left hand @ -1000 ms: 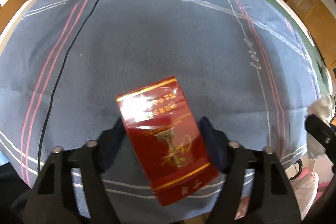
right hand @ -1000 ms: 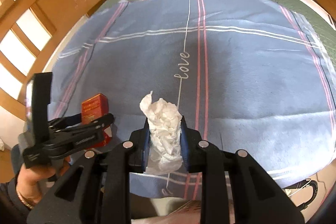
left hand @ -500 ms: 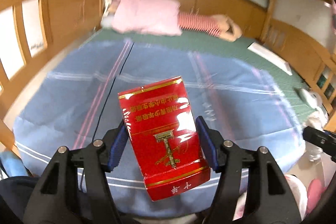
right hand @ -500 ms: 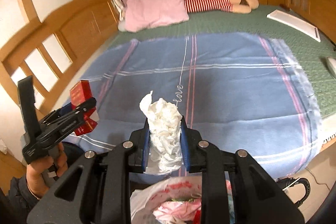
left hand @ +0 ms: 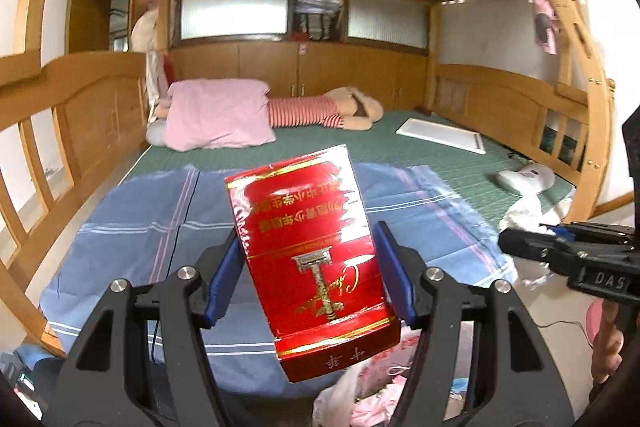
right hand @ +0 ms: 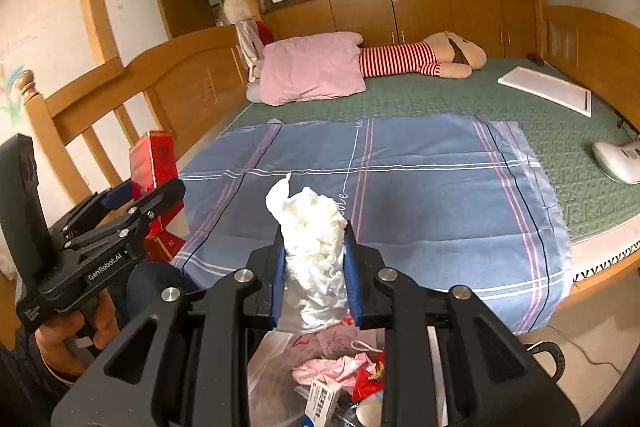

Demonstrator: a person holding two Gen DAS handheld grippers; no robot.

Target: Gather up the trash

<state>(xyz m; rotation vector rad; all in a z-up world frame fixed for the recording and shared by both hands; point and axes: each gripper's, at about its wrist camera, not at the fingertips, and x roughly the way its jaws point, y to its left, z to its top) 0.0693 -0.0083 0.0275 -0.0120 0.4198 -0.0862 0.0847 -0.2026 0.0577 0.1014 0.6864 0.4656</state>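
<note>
A red cigarette box (left hand: 312, 267) with gold print stands tilted between the blue pads of my left gripper (left hand: 308, 233), which is shut on its sides. Seen from the right wrist, that box (right hand: 154, 163) and left gripper (right hand: 140, 195) hang at the left, beside the bed rail. My right gripper (right hand: 314, 229) is shut on a crumpled white tissue (right hand: 316, 247) that sticks up above the pads. In the left wrist view the right gripper (left hand: 520, 243) reaches in from the right edge. Below both grippers lies an open plastic trash bag (right hand: 276, 367) with wrappers in it, its pink edge (left hand: 372, 387) just showing.
A blue striped sheet (right hand: 400, 195) covers the near part of the green mattress (right hand: 460, 99). A pink pillow (right hand: 312, 67), a striped plush toy (right hand: 420, 57), a white board (right hand: 544, 87) and a white device (right hand: 616, 159) lie farther back. Wooden rails (right hand: 120, 99) border the bed.
Both grippers have risen and drawn back from the sheet, each keeping its load. The views have tilted up to show the whole bed, and the trash bag has come into view below.
</note>
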